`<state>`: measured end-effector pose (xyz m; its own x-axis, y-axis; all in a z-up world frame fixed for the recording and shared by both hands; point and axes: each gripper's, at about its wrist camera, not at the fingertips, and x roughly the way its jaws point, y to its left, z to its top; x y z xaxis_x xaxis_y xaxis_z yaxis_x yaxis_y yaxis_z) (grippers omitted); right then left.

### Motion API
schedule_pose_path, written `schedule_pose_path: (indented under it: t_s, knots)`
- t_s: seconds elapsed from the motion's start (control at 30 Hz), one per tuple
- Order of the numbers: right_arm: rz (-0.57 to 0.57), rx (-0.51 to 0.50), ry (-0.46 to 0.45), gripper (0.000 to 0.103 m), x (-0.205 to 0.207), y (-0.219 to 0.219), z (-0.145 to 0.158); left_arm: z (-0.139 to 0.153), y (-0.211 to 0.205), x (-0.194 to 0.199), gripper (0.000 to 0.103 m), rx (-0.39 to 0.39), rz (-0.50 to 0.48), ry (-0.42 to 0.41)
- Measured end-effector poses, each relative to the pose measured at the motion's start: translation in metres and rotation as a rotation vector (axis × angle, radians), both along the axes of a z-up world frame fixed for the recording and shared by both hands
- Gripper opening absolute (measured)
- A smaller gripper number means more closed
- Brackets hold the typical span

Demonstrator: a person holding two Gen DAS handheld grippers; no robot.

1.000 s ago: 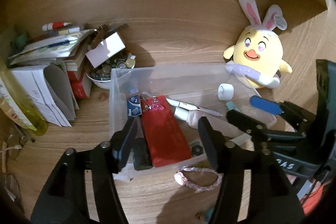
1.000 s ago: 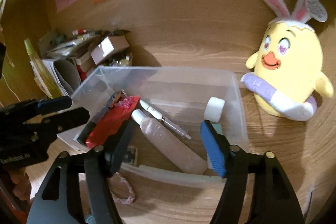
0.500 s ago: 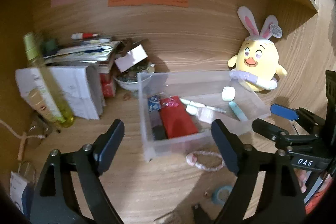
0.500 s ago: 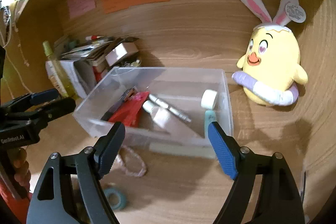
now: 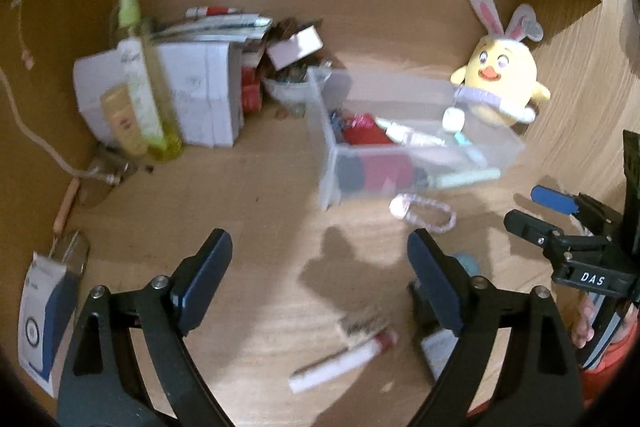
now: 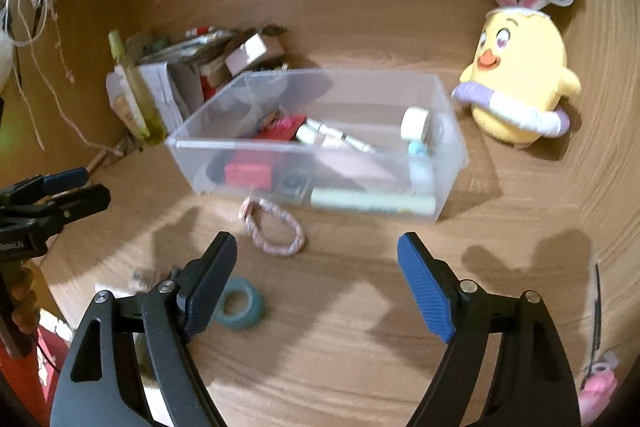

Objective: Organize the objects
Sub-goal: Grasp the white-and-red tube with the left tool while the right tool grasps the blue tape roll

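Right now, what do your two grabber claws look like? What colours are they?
Both are black plastic claws with two long fingers and small silver screws. The left gripper has dark navy ribbed pads. The right gripper has one dark pad and one bright blue pad. White letters "DAS" mark the right one's body.

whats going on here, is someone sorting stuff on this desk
Yes. A person holds a two-finger gripper in each hand over a wooden desk, and both the left gripper and the right gripper are open and empty. A clear plastic bin already holds a red packet, tubes and other small items. Loose on the desk in front of it lie a braided bracelet, a teal tape roll and a white tube with a red cap. A yellow chick plush sits beside the bin.
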<state>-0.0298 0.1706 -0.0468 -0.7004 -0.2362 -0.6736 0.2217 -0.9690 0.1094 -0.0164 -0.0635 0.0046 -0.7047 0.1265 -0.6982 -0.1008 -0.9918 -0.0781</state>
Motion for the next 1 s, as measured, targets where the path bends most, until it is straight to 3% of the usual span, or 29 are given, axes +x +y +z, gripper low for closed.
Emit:
schedule_pose_path:
  t_s: [0.4, 0.6, 0.87, 1.0]
  knots:
    - [0.089, 0.039, -0.1, 0.08, 0.017, -0.026, -0.039, -0.043, 0.0, 0.036, 0.089, -0.019, -0.048, -0.11]
    - [0.121, 0.023, -0.114, 0.079, 0.013, -0.033, -0.047, -0.059, 0.003, 0.037, 0.076, 0.008, -0.08, -0.163]
    - [0.147, 0.027, -0.134, 0.06, 0.006, -0.045, -0.049, -0.065, 0.009, 0.031, 0.063, -0.002, -0.114, -0.173]
    - [0.156, 0.032, -0.134, 0.056, 0.003, -0.05, -0.05, -0.065, 0.014, 0.031, 0.05, -0.031, -0.126, -0.168]
